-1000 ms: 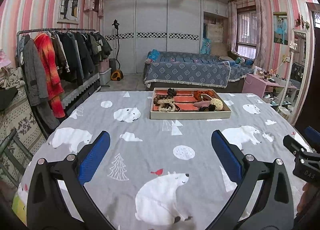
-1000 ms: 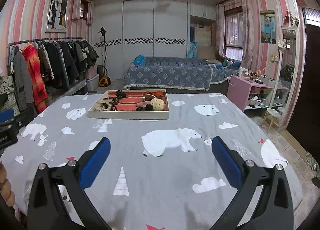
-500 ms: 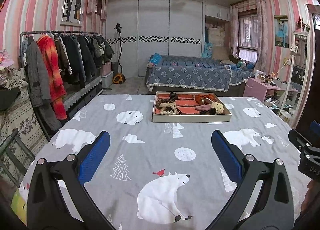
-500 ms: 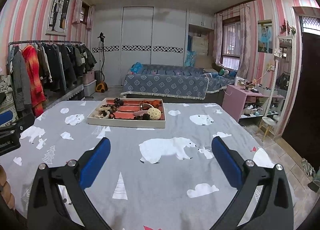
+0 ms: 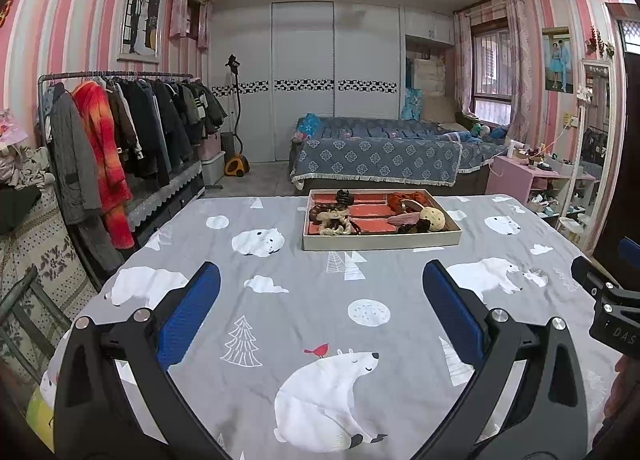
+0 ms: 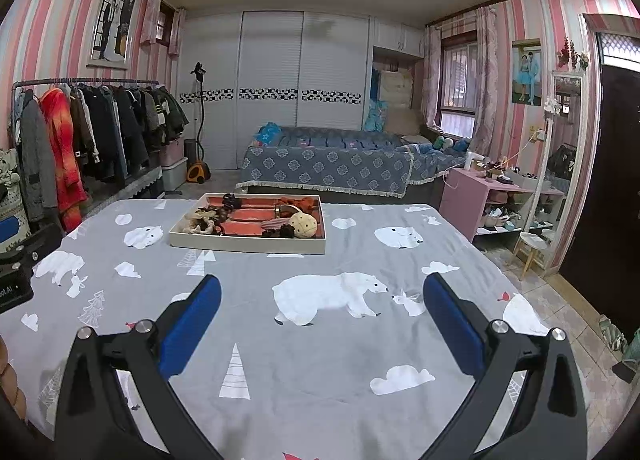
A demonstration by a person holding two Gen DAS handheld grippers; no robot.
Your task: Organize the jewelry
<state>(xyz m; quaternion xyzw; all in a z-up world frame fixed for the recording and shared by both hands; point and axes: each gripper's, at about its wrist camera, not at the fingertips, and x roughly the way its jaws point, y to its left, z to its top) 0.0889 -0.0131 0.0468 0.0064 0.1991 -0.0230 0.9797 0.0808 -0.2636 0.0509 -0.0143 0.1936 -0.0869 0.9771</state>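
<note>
Two hand-held grippers hover side by side above the near part of the counter, which is covered by a grey cloth printed with polar bears. The left hand-held gripper has its blue pads spread wide with nothing between them, and the right hand-held gripper is just as wide and just as empty. Both point toward the tray, which sits well apart from them at the far middle of the counter. Its orange compartments hold the jewelry: dark and pale pieces bunched at the left, a round cream piece and rust-coloured bits at the right, with several middle compartments bare. Such bunching fits either a sort under way or one already settled; the pictures cannot decide. No loose piece shows on the cloth. Between the pads and the tray lies only open cloth, so nothing blocks a reach. A clothes rack stands left, a bed beyond.
</note>
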